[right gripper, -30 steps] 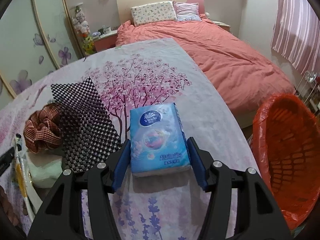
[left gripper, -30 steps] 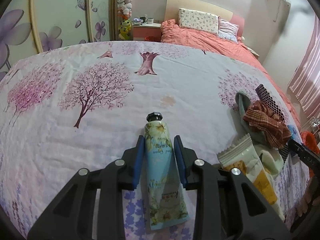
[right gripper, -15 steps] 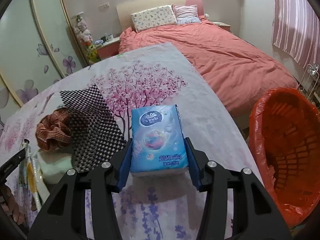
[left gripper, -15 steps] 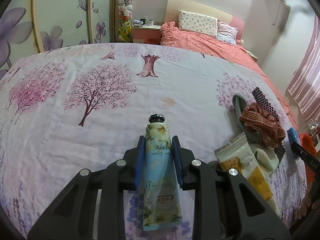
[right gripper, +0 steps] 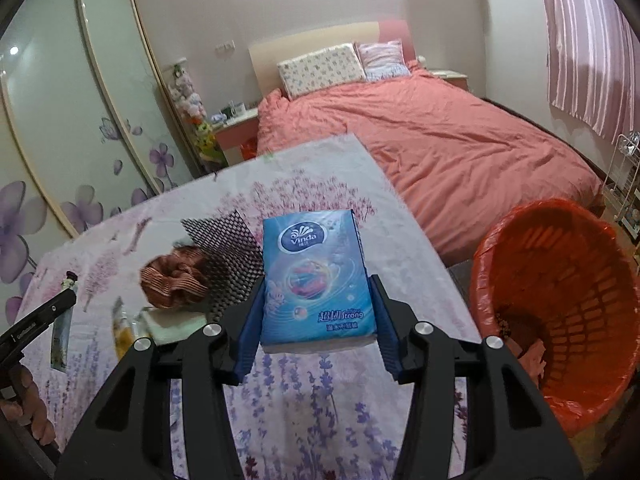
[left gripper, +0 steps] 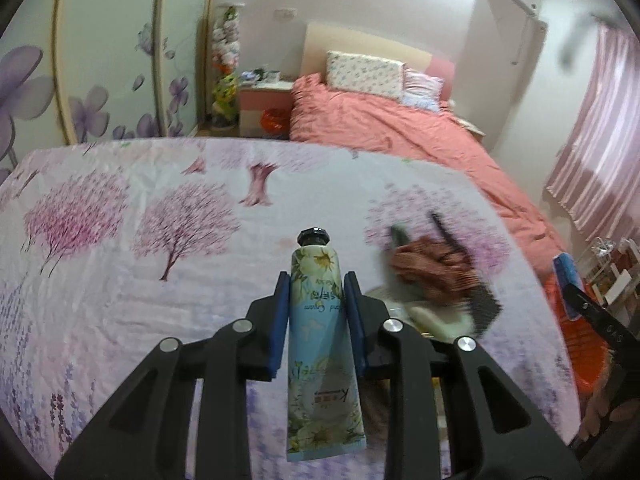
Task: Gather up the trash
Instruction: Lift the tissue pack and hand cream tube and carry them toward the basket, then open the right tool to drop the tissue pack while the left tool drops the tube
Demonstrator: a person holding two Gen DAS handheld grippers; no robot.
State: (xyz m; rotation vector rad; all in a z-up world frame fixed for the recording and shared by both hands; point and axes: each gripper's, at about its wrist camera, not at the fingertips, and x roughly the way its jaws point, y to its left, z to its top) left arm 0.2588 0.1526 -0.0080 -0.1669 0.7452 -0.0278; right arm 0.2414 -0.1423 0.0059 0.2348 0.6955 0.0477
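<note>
Right gripper (right gripper: pixel 316 316) clamped on tissue pack (right gripper: pixel 316 276), orange bin (right gripper: pixel 560 320) just off to its right; left gripper (left gripper: pixel 316 316) squeezing hand-cream tube (left gripper: pixel 320 332), farther away.

Both wrist cams sit close behind their fingers, tilted down over the floral-print bedsheet (left gripper: pixel 120 300); both catch the rust-striped crumpled cloth (right gripper: pixel 176 284) and the salmon-covered bed (right gripper: pixel 460 148).

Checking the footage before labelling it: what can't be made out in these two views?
- Left wrist: cloth pile motion-blurred; items under it unclear.
- Left wrist: snack wrapper hidden behind left gripper.
- Right wrist: orange bin cut by edge; bottom contents too dark.
- Right wrist: tube label too small.
</note>
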